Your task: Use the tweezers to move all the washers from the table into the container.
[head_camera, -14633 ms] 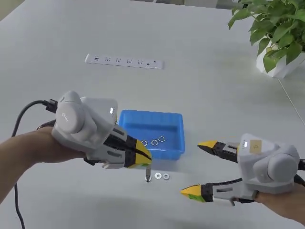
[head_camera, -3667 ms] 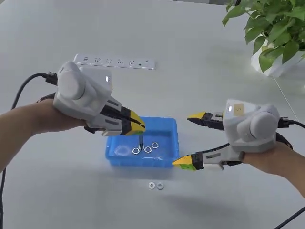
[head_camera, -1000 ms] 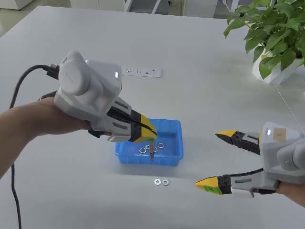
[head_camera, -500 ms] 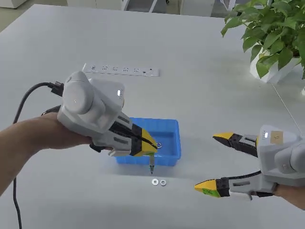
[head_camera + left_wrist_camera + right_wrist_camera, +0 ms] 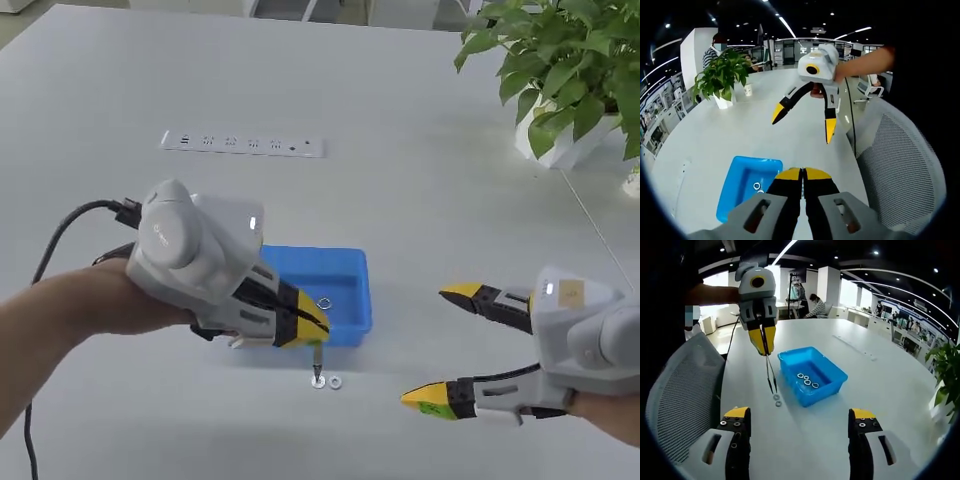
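Observation:
My left gripper (image 5: 312,325) is shut on thin metal tweezers (image 5: 317,360) that point down at the table. Their tips sit right at the left one of two loose washers (image 5: 319,382), just in front of the blue container (image 5: 345,268). The right gripper view shows the same tweezers (image 5: 770,372) slanting down from the left gripper (image 5: 763,346) to the two washers (image 5: 776,397). Several washers (image 5: 807,380) lie inside the container (image 5: 832,381). My right gripper (image 5: 437,345) stands open and holds nothing, to the right of the container.
A white power strip (image 5: 243,144) lies far back on the grey table (image 5: 420,180). A potted plant (image 5: 560,80) stands at the back right. A black cable (image 5: 60,240) trails from the left gripper. People sit in the background (image 5: 815,305).
My left gripper has carried the tweezers from over the container, forward and down, to the two washers on the table. The right gripper has stayed open in about the same place.

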`<control>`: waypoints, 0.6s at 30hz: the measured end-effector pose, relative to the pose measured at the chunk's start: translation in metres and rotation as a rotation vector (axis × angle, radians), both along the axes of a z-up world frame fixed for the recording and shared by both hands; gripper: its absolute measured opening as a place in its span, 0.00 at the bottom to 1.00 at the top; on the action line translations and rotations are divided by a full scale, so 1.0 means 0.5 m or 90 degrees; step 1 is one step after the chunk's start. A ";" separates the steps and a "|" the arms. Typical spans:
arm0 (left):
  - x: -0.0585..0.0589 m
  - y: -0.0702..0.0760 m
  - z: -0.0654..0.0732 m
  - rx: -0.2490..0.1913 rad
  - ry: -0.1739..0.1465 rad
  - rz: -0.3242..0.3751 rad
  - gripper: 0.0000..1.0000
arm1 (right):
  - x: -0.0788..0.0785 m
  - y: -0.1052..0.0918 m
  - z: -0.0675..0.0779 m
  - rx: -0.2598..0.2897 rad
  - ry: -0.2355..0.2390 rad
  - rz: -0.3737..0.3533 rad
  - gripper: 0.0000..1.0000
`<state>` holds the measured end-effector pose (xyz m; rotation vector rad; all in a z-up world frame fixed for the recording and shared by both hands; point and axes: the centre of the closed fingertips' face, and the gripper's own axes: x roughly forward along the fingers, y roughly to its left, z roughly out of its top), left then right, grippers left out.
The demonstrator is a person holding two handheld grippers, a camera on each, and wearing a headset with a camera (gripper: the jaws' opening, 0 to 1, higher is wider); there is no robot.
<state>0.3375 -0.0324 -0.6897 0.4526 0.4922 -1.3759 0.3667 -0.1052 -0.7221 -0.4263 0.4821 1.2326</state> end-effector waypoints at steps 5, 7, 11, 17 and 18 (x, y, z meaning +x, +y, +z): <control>-0.001 -0.003 -0.007 0.001 0.005 -0.007 0.03 | 0.000 -0.002 -0.003 0.000 0.002 -0.003 0.80; 0.000 -0.003 -0.010 0.003 0.004 -0.007 0.03 | 0.000 -0.003 -0.004 0.000 0.002 -0.003 0.80; -0.002 -0.002 -0.021 0.009 0.006 -0.012 0.03 | 0.000 -0.004 -0.007 0.000 0.004 -0.005 0.79; -0.001 -0.003 -0.025 -0.001 0.010 -0.009 0.03 | -0.002 -0.006 -0.011 -0.002 0.008 -0.004 0.79; -0.001 -0.003 -0.025 -0.001 0.010 -0.010 0.03 | -0.003 -0.005 -0.012 -0.003 0.008 -0.003 0.79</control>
